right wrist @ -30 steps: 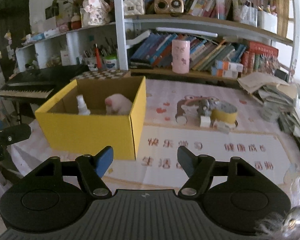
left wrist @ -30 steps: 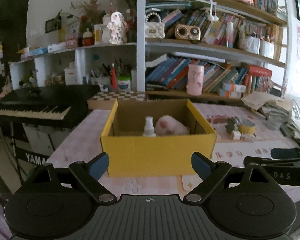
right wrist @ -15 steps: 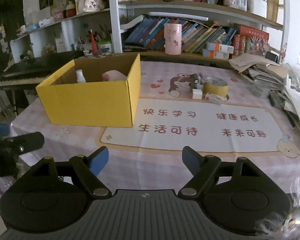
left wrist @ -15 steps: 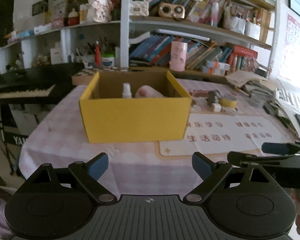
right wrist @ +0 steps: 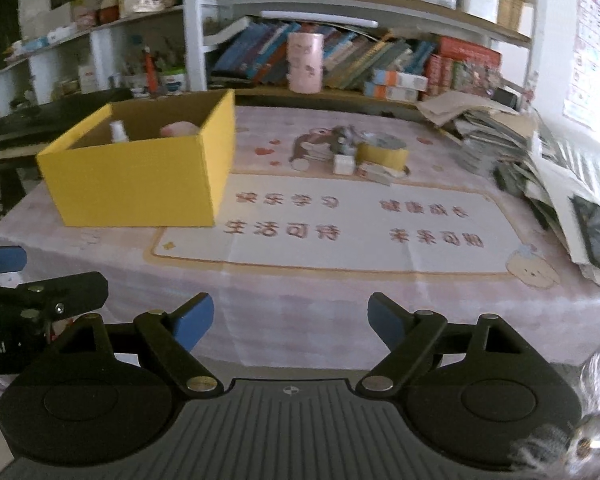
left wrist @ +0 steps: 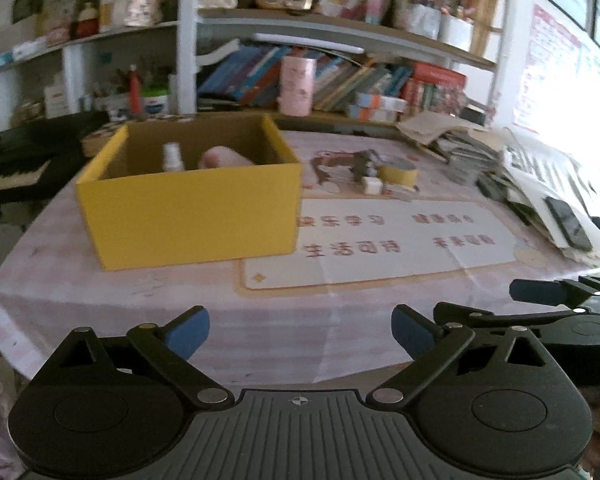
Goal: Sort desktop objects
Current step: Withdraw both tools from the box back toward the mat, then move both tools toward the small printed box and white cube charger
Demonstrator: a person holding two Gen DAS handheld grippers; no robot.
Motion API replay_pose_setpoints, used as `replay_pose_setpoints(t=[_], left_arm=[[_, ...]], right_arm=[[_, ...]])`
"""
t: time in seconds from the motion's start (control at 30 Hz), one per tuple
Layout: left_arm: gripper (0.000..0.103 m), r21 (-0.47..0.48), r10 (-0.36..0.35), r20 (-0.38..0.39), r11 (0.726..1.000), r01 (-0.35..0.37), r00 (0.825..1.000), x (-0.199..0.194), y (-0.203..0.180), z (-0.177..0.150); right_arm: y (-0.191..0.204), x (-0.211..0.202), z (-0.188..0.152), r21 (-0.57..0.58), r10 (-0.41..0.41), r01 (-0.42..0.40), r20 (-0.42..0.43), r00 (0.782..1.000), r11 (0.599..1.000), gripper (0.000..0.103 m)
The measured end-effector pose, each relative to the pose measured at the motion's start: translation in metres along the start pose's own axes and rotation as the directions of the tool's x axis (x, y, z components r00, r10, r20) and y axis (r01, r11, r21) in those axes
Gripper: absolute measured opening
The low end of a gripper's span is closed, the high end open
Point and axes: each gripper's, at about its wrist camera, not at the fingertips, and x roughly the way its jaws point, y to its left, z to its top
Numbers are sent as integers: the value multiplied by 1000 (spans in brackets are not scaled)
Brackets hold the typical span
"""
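Observation:
A yellow cardboard box [left wrist: 188,208] [right wrist: 140,184] stands on the table's left side, holding a small white spray bottle [left wrist: 172,157] [right wrist: 118,131] and a pink rounded object [left wrist: 224,158] [right wrist: 178,130]. Beyond the printed desk mat [left wrist: 380,240] [right wrist: 340,228] lies a cluster: a yellow tape roll [left wrist: 398,170] [right wrist: 382,152], a grey figure [right wrist: 342,136] and a small white cube [right wrist: 344,164]. My left gripper [left wrist: 300,330] and right gripper [right wrist: 290,320] hover off the table's near edge, both with jaws opening and nothing between them.
Stacked papers and a dark phone [right wrist: 596,232] crowd the table's right side. A bookshelf [right wrist: 340,52] with a pink cup [right wrist: 306,62] stands behind. A black keyboard piano [left wrist: 16,160] sits left of the table.
Both grippers have drawn back from the box toward the table's near edge and tipped downward. The jaws of both stand wider than before.

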Motion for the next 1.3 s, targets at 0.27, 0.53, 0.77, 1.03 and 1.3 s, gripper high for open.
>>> replay_pose_setpoints(t=[0.27,0.53,0.77,1.03,1.3], left_arm=[[99,67,-49,-13,996,50,999,19,-31,9],[99,100,-57,-30,993,60,998,49,-67,27],[99,108,-54,-44,992,58,998,83,-99,47],[99,65,-22,-72,997,27,997,130,-130,71],[99,12,64,-50,998,-64,997,153,-145,97]], right_arm=[[-30,4,-3,47,-48,48,-12,999,998,84],[-72,21,10,69,-66,67,-23,998,995,84],[-114,50,31,69,-47,51,-54,997,996,83],[-164,89,53,74,-5,12,-94,996,997,84],[-190,126,67,41,65,-61,-109,992,997,83]])
